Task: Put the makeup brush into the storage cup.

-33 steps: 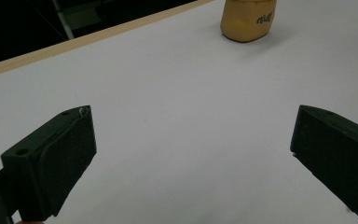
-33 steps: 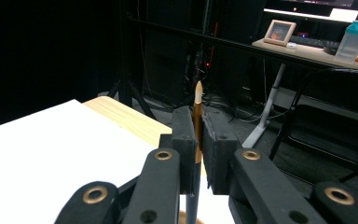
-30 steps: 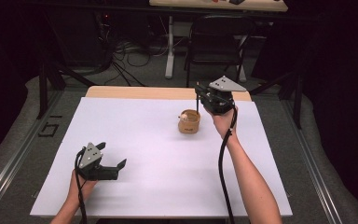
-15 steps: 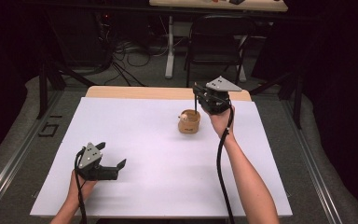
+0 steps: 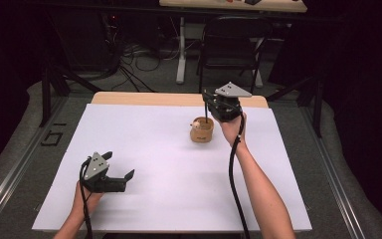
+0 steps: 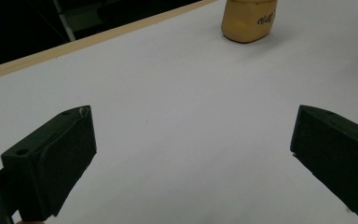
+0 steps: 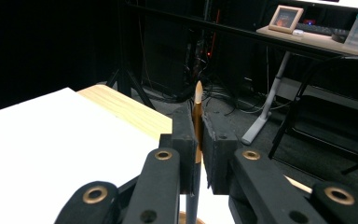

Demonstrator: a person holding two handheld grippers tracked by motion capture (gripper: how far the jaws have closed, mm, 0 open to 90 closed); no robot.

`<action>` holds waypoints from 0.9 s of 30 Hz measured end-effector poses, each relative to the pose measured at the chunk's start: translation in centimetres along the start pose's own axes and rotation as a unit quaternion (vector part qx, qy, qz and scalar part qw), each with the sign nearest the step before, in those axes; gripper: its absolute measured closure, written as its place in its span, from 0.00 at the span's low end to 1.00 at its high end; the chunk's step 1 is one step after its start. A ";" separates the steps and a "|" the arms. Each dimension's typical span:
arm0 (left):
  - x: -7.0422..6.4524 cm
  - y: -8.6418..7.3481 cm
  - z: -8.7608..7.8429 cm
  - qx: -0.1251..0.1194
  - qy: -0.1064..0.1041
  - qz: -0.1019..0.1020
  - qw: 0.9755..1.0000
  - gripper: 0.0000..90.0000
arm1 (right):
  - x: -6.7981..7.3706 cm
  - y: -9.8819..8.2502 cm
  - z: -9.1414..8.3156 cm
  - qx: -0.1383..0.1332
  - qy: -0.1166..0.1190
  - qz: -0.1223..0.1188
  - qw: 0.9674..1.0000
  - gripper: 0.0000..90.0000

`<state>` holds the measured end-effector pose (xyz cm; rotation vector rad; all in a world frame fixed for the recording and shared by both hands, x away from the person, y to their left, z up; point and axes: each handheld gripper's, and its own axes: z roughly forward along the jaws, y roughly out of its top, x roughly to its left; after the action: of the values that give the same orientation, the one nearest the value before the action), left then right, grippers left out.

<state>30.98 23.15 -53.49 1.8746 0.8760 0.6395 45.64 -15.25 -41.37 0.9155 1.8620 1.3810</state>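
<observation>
A small round wooden cup point(image 5: 202, 130) with dark lettering on its side stands right of the middle on the white table cover point(image 5: 179, 189); it also shows far off in the left gripper view point(image 6: 248, 21). My right gripper point(image 5: 207, 95) hangs just above it, shut on a thin dark pencil-like stick point(image 5: 207, 112) whose lower end reaches down to the cup's mouth. In the right gripper view the jaws point(image 7: 198, 126) pinch the stick point(image 7: 198, 100), its tan tip pointing up. My left gripper point(image 5: 119, 165) rests low at the front left, open with nothing between the jaws point(image 6: 193, 154).
The table's bare wooden strip point(image 5: 144, 98) runs along the far edge. Behind it stand a black chair point(image 5: 229, 45), cables on the floor and a desk leg point(image 5: 180, 50). Metal rails point(image 5: 10, 169) flank the table.
The right gripper with the stick has edged slightly left above the cup. The left gripper and the cup have not moved.
</observation>
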 end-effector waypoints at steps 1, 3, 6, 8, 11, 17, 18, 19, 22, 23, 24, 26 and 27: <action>0.0 0.0 0.0 0.000 0.000 0.000 1.000 0.00 | 0.0 -0.1 0.1 0.002 0.000 0.000 1.000 0.94; 0.0 0.0 0.0 -0.001 0.001 0.000 1.000 0.00 | 0.0 -0.2 0.3 0.004 0.001 0.002 1.000 0.94; 0.0 0.0 0.0 -0.002 0.001 0.000 1.000 0.00 | -0.1 -0.4 0.5 0.008 0.002 0.003 1.000 0.94; 0.0 0.0 0.0 -0.002 0.002 0.000 1.000 0.00 | -0.1 -0.5 0.7 0.010 0.002 0.003 1.000 0.94; 0.0 0.0 0.0 -0.003 0.002 0.001 1.000 0.00 | -0.1 -0.6 0.9 0.016 0.004 0.006 1.000 0.94; 0.0 0.0 -0.1 -0.004 0.003 0.000 1.000 0.00 | -0.1 -0.9 1.2 0.025 0.004 0.008 1.000 0.94; 0.0 0.0 -0.1 -0.005 0.003 -0.001 1.000 0.00 | -0.1 -0.9 1.3 0.025 0.002 0.007 1.000 0.94; 0.0 0.0 -0.1 -0.006 0.003 -0.001 1.000 0.00 | -0.1 -1.0 1.3 0.026 0.001 0.007 1.000 0.94; 0.0 0.0 -0.1 -0.005 0.004 0.000 1.000 0.00 | -0.1 -1.2 1.4 0.030 0.002 0.009 0.999 0.94; 0.0 0.0 -0.1 -0.005 0.004 0.000 1.000 0.00 | -0.1 -1.3 1.5 0.032 0.002 0.010 0.999 0.94; 0.0 0.0 -0.1 -0.005 0.004 0.000 1.000 0.00 | -0.2 -1.4 1.5 0.033 0.002 0.010 0.999 0.94; 0.0 0.0 -0.1 -0.005 0.004 -0.001 1.000 0.00 | -0.2 -1.6 1.6 0.036 0.002 0.011 0.999 0.94; 0.0 0.0 -0.1 -0.006 0.004 -0.001 1.000 0.00 | -0.2 -1.7 1.7 0.037 0.000 0.010 0.999 0.94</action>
<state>30.91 23.20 -53.42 1.8627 0.8767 0.6493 46.88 -14.91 -43.38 0.9741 1.9208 1.3317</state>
